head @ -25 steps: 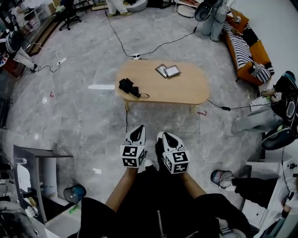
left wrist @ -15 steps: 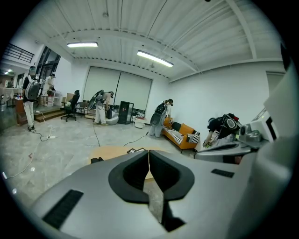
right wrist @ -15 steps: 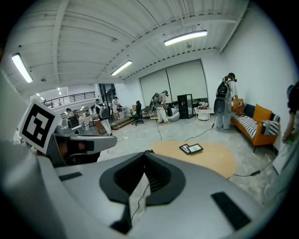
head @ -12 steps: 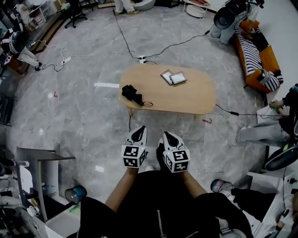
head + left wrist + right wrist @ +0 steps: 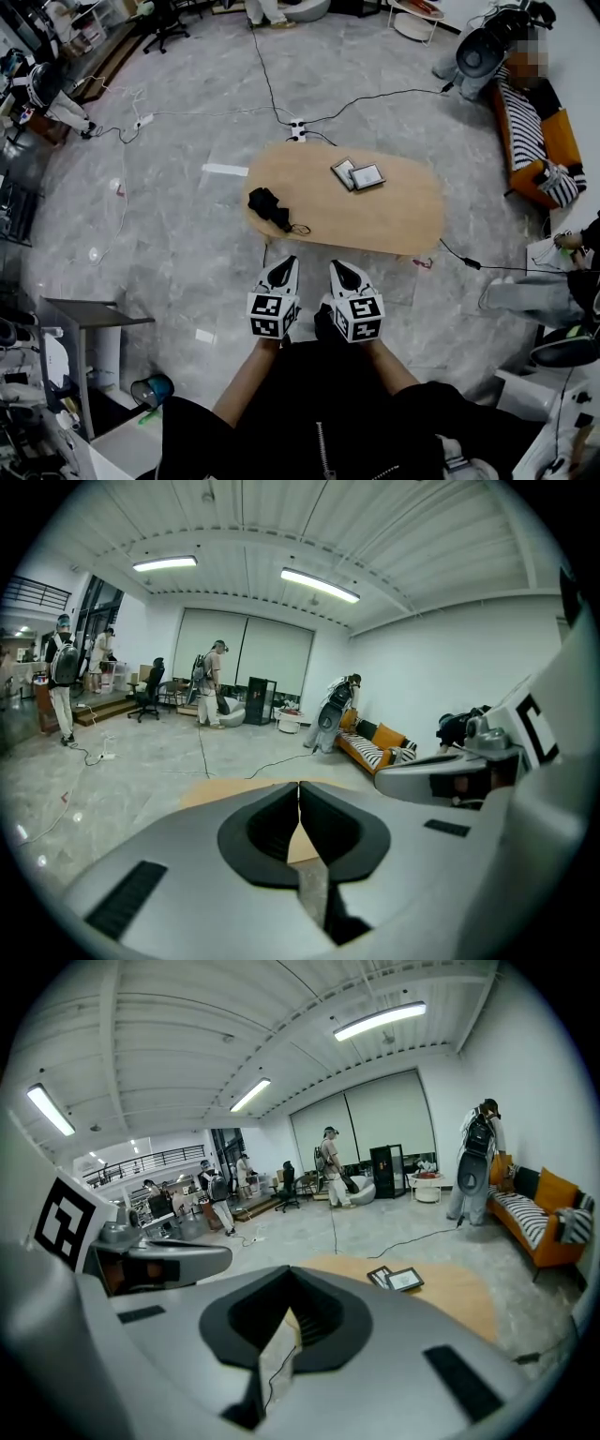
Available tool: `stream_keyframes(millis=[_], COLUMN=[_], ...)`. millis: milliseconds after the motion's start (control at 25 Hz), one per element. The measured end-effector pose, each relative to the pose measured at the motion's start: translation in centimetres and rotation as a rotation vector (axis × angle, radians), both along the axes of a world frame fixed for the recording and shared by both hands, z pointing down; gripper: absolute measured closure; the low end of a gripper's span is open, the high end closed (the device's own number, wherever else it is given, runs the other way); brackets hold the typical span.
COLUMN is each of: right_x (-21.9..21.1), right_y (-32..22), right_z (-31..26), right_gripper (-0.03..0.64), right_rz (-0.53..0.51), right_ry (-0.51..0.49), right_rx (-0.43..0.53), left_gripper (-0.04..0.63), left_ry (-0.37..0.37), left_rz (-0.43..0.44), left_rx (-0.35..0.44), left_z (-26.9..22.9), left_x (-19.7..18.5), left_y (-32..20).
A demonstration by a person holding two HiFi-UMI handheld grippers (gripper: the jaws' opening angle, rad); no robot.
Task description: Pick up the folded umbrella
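Observation:
A black folded umbrella (image 5: 267,205) lies near the left end of a low oval wooden table (image 5: 394,220), its wrist loop trailing toward the near edge. My left gripper (image 5: 283,265) and right gripper (image 5: 341,268) hover side by side over the floor just short of the table's near edge, both pointing at it. Both are shut with nothing between the jaws. In the left gripper view the shut jaws (image 5: 300,787) hide most of the table. In the right gripper view the gripper (image 5: 289,1271) covers the table's left part, so the umbrella is hidden.
Two framed tablets (image 5: 357,174) lie on the table's far side. Cables (image 5: 272,94) and a power strip (image 5: 298,127) run across the marble floor beyond it. An orange striped sofa (image 5: 534,131) stands at the right, a grey cabinet (image 5: 89,333) at near left. People stand far off.
Both grippers and the head view have advanced toward the table; the table and umbrella now sit closer and lower in the picture. Both grippers stayed shut.

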State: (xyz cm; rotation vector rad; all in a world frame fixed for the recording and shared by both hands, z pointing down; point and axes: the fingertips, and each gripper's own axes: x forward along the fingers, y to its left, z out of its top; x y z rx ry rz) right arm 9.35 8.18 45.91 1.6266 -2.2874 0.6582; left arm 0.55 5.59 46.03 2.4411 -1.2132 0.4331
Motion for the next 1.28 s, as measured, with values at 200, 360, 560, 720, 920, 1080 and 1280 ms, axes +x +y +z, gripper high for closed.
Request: stream_keyframes(millis=[200, 360, 560, 720, 920, 1080, 1280], right_x=[1.9, 3.4, 4.2, 4.6, 4.1, 3.3, 3.7], right_y=[-3.4, -5.6, -6.8, -7.1, -7.5, -8.1, -11.0], right_z=[0.3, 0.4, 0.5, 0.8, 0.9, 1.2, 1.4], right_gripper=[0.606, 0.606, 0.606, 0.606, 0.607, 0.606, 0.606], right_rz=[-0.024, -0.038, -0.055, -0.061, -0.076, -0.09, -0.075], right_ry=[-0.011, -0.016, -0.026, -0.033, -0.038, -0.029, -0.009], right_rx=[0.0, 0.003, -0.01, -0.019, -0.027, -0.034, -0.036], left_gripper=[0.58, 0.58, 0.58, 0.58, 0.58, 0.58, 0.578], left_ry=[-0.009, -0.011, -0.015, -0.024, -0.027, -0.021, -0.011], left_rz=[-0.029, -0.056, -0.069, -0.087, -0.1, -0.095, -0.082], left_rx=[0.003, 0.0, -0.007, -0.009, -0.016, -0.025, -0.032], left_z=[0.1, 0.3, 0.4, 0.4, 0.6, 1.2, 2.1], left_x=[1.5, 2.5, 3.5, 3.5, 3.2, 2.9, 3.1], left_y=[-3.2, -5.0, -6.2, -6.8, -7.5, -8.8, -12.0])
